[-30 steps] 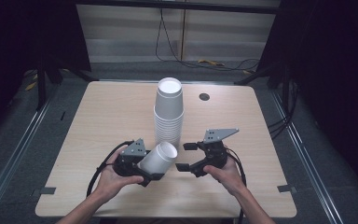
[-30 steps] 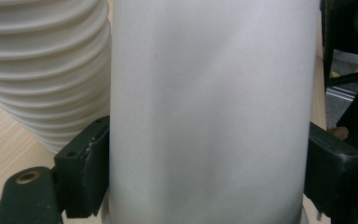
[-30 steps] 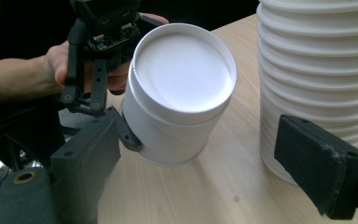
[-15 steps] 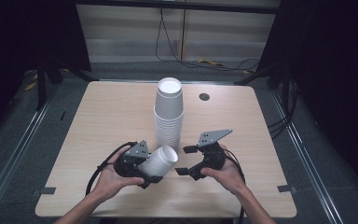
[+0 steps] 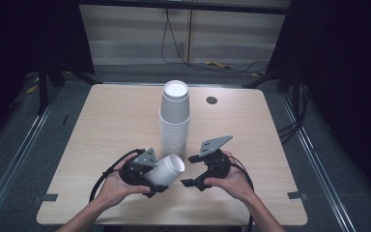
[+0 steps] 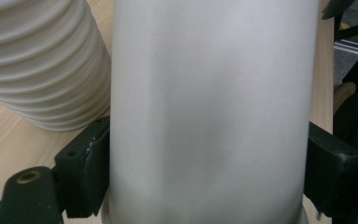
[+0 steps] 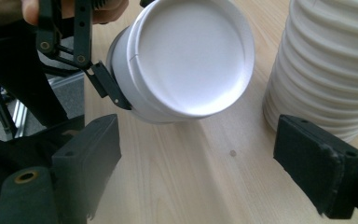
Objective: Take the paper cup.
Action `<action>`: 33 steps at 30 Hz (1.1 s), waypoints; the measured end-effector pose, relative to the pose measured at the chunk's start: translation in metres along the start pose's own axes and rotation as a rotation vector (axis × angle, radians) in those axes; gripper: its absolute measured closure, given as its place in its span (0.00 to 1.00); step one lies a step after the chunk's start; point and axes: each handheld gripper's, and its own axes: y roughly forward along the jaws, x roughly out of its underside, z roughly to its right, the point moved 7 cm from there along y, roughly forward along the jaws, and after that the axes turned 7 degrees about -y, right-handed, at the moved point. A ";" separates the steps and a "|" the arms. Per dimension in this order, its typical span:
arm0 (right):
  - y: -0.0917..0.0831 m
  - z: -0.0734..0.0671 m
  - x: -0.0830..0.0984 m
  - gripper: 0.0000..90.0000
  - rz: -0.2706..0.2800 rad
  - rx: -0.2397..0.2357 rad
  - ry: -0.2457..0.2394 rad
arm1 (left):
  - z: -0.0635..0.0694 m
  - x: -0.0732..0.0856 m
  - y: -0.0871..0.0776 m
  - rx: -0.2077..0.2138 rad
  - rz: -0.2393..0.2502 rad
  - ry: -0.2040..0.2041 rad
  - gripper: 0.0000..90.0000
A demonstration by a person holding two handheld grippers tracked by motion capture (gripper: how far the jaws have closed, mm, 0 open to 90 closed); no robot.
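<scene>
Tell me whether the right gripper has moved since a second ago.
Barely. In the high view the right gripper stays just right of the cup stack, having edged only slightly toward the table's near edge.

In the left gripper view a white paper cup (image 6: 214,112) fills the frame so closely that its top and base are cut off by the edges, hiding most of the tabletop (image 6: 4,135), while the cup stack (image 6: 42,60) beside it is cropped at the corner.

Matt paper, pale wood
White paper cup (image 5: 166,170) and ribbed stack of cups (image 5: 175,121) look smooth and matt; worktop (image 5: 101,125) light wood-grain; tongs' pads (image 7: 91,154) black, slightly rough.
</scene>
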 end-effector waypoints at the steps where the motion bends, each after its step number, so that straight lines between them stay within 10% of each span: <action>1: 0.000 0.000 0.000 0.16 -0.008 0.000 -0.003 | 0.000 0.000 0.000 -0.002 -0.008 0.004 0.18; 33: 0.025 -0.014 0.011 0.19 -0.265 -0.018 -0.166 | 0.014 0.009 0.019 -0.028 -0.174 0.142 0.18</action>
